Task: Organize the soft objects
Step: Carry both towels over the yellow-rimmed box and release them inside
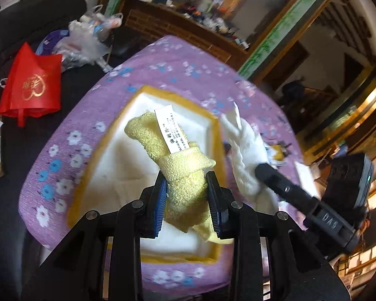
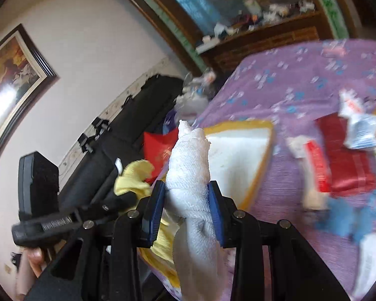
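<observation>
Left wrist view: a yellow towel (image 1: 185, 175) with a white label is clamped in the left gripper (image 1: 186, 195) above the white foam box (image 1: 112, 165) on the purple floral cloth (image 1: 163, 70). Just right of that box, the right gripper (image 2: 188, 200) is clamped on a white towel (image 2: 190, 173).

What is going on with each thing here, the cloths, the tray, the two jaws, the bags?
yellow cloth: bunched, held above the tray, label attached.
white cloth: rolled, held upright.
left gripper: jaws shut on the yellow cloth.
right gripper: jaws shut on the white cloth.
foam tray: lying on the purple cover, nothing resting inside.
red bag: lying flat.
</observation>
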